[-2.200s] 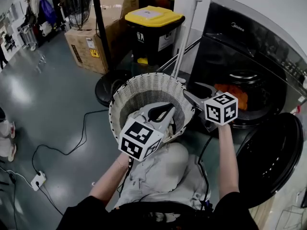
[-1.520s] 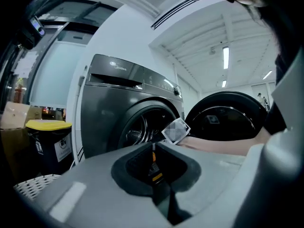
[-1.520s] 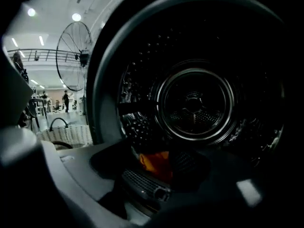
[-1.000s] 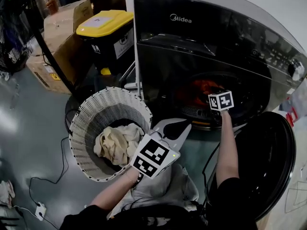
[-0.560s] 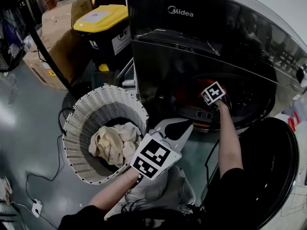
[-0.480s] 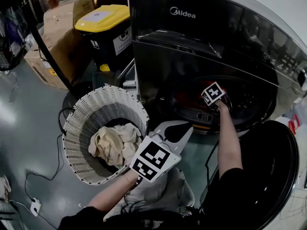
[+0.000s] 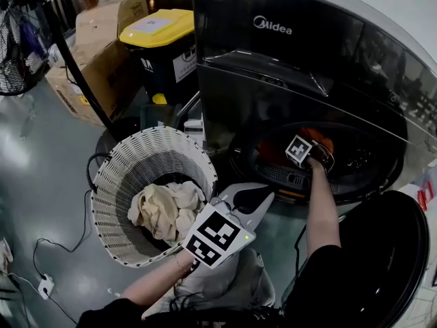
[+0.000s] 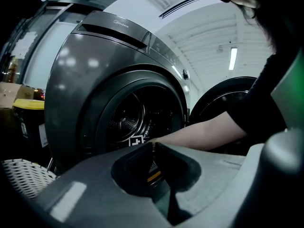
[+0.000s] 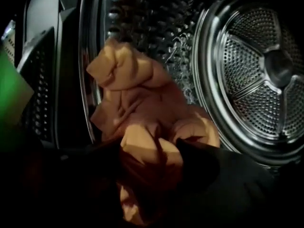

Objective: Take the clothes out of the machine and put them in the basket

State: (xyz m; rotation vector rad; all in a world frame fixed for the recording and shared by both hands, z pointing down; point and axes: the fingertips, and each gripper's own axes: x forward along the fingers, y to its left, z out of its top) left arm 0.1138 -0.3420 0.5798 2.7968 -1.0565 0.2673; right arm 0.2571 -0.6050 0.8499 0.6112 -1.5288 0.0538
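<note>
floor (image 7: pixel 41 183): grey, glossy | 1 white woven basket (image 7: pixel 113 183) just beside washing machine (image 7: pixel 287 67) | 1 yellow-lidded bin (image 7: pixel 164 53) beside cardboard box (image 7: pixel 95 67) | black cable (image 7: pixel 41 243) running to white plug block (image 7: pixel 44 285)

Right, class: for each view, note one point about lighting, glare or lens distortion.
Head view: pale glare on the glossy grey floor. Left gripper view: the wide lens bows the dark grey front-loading washing machine, and the ceiling strip light blows out white. Right gripper view: the right gripper sits in deep shadow, while the crumpled orange cloth and perforated steel drum catch the light.
</note>
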